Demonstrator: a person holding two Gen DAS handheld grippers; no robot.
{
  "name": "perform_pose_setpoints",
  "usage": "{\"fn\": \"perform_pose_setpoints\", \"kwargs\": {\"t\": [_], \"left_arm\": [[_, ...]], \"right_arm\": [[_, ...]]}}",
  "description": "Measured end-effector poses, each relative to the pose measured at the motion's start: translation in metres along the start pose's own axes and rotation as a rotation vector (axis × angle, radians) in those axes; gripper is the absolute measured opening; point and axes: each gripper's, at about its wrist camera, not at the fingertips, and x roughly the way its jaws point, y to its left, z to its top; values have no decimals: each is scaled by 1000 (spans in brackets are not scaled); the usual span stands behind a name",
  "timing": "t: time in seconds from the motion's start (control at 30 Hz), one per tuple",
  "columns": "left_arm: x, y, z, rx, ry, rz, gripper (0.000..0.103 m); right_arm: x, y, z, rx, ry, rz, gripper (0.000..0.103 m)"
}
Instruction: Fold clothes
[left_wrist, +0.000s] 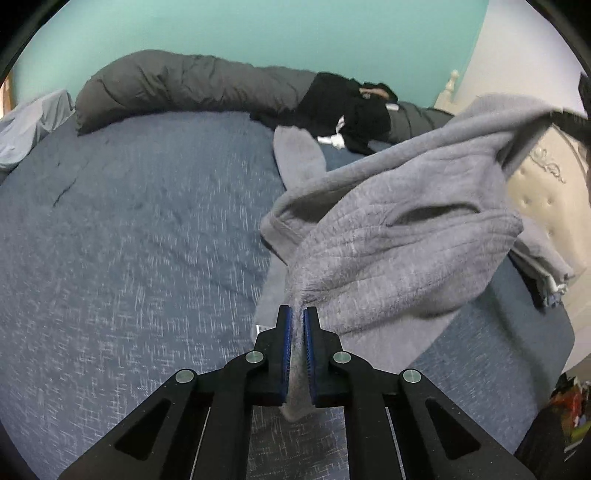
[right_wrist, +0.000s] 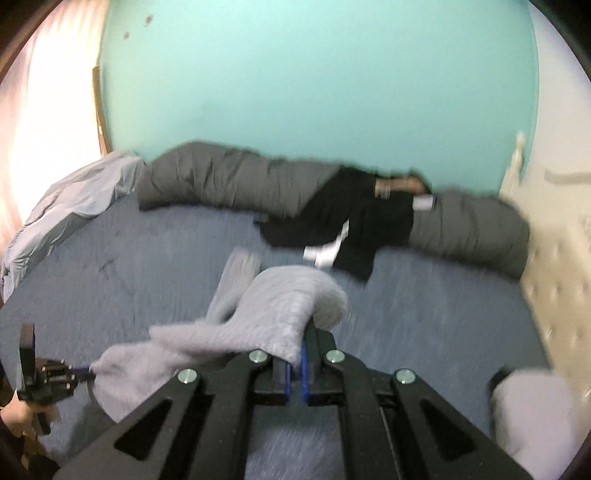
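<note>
A light grey fleece garment (left_wrist: 399, 236) hangs above the blue bedspread (left_wrist: 129, 229), stretched between both grippers. My left gripper (left_wrist: 298, 314) is shut on a bunched edge of it, with cloth trailing down between the blue pads. In the right wrist view the same grey garment (right_wrist: 273, 314) drapes over my right gripper (right_wrist: 295, 362), which is shut on its fabric. The left gripper (right_wrist: 79, 373) shows at that view's lower left, pinching the cloth's other end. The right gripper (left_wrist: 554, 118) appears at the upper right of the left wrist view, holding the raised corner.
A rolled dark grey duvet (left_wrist: 192, 85) lies along the teal wall. Black clothes (left_wrist: 351, 107) sit on it. A pale blue sheet (right_wrist: 70, 206) is bunched at the far left. A cream tufted headboard (right_wrist: 557, 280) bounds the right side. More grey cloth (right_wrist: 532, 410) lies at lower right.
</note>
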Motion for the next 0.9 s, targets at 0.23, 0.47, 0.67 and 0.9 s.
{"fn": "perform_pose_setpoints", "kwargs": {"t": [0.23, 0.47, 0.67, 0.9], "left_arm": [[-18, 14, 8, -44, -55, 5, 7], [-16, 41, -5, -120, -75, 58, 7], [4, 50, -22, -180, -95, 89, 7], [16, 61, -31, -216, -127, 86, 7]], "right_arm": [[-15, 33, 40, -124, -49, -67, 3], [59, 74, -7, -146, 117, 48, 3], [135, 99, -64, -103, 236, 124, 3], [164, 76, -87, -7, 277, 118, 23]]}}
